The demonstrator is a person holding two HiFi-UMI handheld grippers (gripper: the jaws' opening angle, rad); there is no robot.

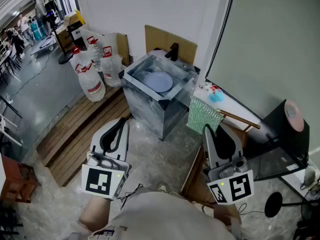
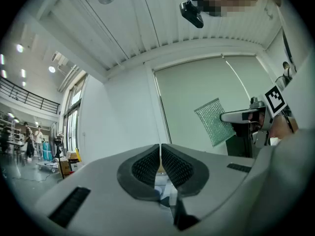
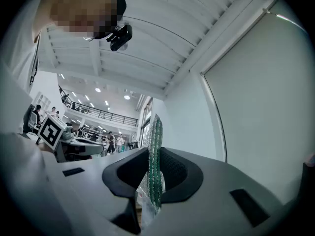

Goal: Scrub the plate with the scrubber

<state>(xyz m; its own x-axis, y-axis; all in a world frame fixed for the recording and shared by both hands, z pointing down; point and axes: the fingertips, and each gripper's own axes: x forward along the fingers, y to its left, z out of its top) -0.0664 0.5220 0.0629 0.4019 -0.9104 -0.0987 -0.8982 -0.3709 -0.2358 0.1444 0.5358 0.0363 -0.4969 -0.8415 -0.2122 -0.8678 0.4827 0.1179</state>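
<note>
A pale blue plate lies inside the glass-walled sink ahead of me. My right gripper is shut on a green mesh scrubber, held up in the air to the right of the sink. In the right gripper view the scrubber stands edge-on between the pads. My left gripper is shut with nothing in it, raised in front of the sink's left corner. In the left gripper view its jaws meet and the scrubber shows at the right.
Large water bottles stand left of the sink beside cardboard boxes. A black faucet sits at the sink's back rim. A white counter with small items runs right of the sink. A black table is further right. Wooden slats cover the floor at left.
</note>
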